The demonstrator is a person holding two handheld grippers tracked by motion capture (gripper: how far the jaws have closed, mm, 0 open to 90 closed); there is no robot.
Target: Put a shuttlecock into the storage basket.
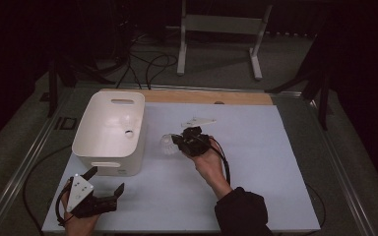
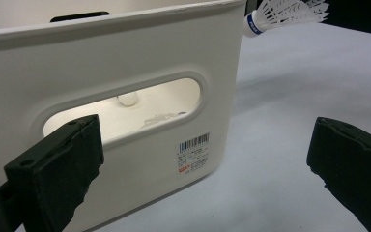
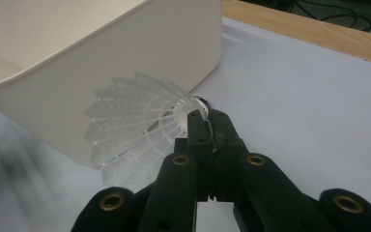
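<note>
My right gripper [image 1: 175, 141] is shut on a white shuttlecock [image 1: 167, 144], just right of the white bin [image 1: 103, 162]. In the right gripper view the jaws [image 3: 207, 117] pinch the shuttlecock [image 3: 125, 128] at the neck by its blue-banded cork, with the feather skirt fanned toward the bin's wall [image 3: 101, 48]. My left gripper [image 1: 106, 181] is open at the table's front left, below the bin. In the left gripper view its jaws [image 2: 205, 141] stand wide apart, facing the bin's handle slot [image 2: 125, 108], with nothing between them. The held shuttlecock [image 2: 285, 12] shows past the bin's corner.
A small white round thing [image 1: 129, 132] lies inside the bin and also shows through the handle slot [image 2: 127, 100]. A pale flat piece [image 1: 197, 121] lies on the blue-grey mat behind my right gripper. A wooden strip [image 1: 206, 97] borders the far table edge.
</note>
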